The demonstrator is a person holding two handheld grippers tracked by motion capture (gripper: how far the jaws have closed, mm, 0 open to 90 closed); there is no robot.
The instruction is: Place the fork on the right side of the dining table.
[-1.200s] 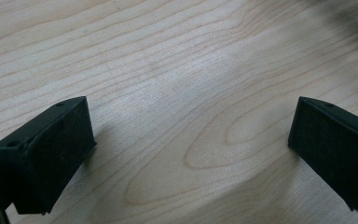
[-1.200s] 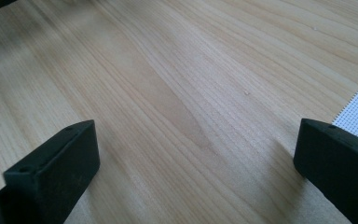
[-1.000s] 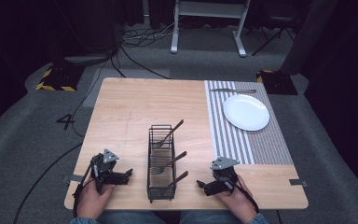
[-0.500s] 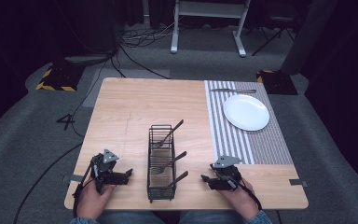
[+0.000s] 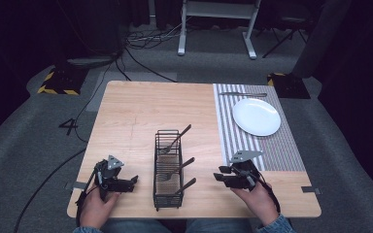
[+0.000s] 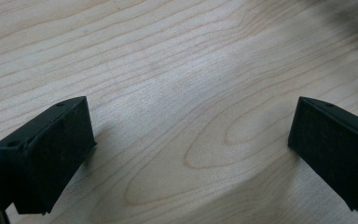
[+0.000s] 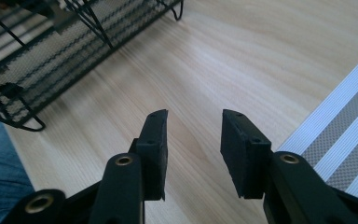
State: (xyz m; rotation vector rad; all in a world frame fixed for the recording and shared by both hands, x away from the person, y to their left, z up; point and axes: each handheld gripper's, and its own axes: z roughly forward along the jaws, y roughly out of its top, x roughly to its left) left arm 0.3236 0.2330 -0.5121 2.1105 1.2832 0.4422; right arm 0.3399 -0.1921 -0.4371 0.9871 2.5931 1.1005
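1. Left claw (image 5: 132, 180) rests near the table's (image 5: 141, 116) front-left corner, held low in the left hand (image 5: 96, 206). In the left gripper view its jaws stand wide apart with bare wood between them; it holds nothing.
2. Wire caddy (image 5: 169, 171) stands upright at front-centre, between the two claws, just right of the left one and apart from it.
3. Three utensils sit in the caddy, handles leaning up and out to the right: back utensil (image 5: 179, 137), middle utensil (image 5: 180, 166), front utensil (image 5: 183, 185). Which is fork or spoon is too small to tell.
4. Handling, as a judgement: slim metal, stiff, light, slippery. Best grip is across the free handle end above the rim, then pull along its lean so it doesn't snag the wire.
5. Right claw (image 5: 217, 177) sits right of the caddy, tips pointing at it and apart from it; the front handle is the nearest. Its jaws have just been closing and now stand narrowly apart with nothing between them (image 7: 193, 140).
6. Striped placemat (image 5: 281, 145) lies right of that, with a white plate (image 5: 256, 116) on it.
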